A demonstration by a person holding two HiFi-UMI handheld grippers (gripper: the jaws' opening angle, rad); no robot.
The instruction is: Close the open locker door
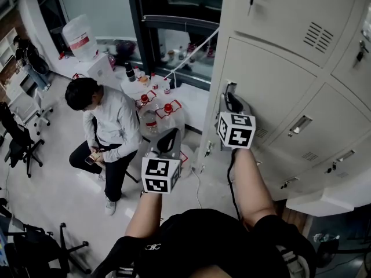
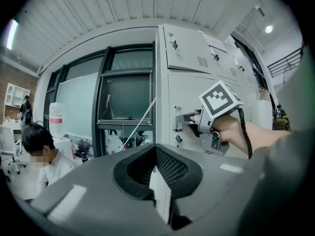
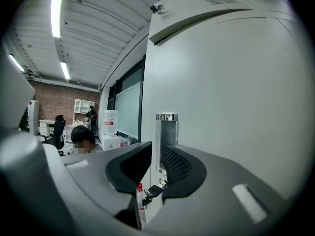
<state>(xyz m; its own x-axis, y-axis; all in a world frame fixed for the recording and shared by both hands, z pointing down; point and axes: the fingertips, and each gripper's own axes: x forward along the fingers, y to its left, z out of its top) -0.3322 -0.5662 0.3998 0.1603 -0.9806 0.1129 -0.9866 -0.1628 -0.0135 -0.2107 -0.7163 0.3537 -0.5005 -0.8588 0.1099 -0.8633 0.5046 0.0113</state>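
Observation:
A bank of beige lockers (image 1: 301, 68) fills the right of the head view. The locker door (image 1: 272, 86) in front of me has a metal handle (image 3: 166, 132) at its left edge, with a key (image 3: 150, 191) hanging just below it. My right gripper (image 1: 232, 102) is at that handle, which sits in the narrow gap between the jaws, and they seem closed on it. The left gripper view shows the right gripper (image 2: 189, 118) against the door's (image 2: 184, 97) edge. My left gripper (image 1: 168, 139) hangs in the air left of the lockers, shut and empty.
A person (image 1: 110, 126) sits on a chair left of the lockers, looking at a phone. Water bottles (image 1: 159, 117) stand on the floor between the person and the lockers. A large water jug (image 1: 80, 36) stands by the window. Office chairs (image 1: 17, 138) are at far left.

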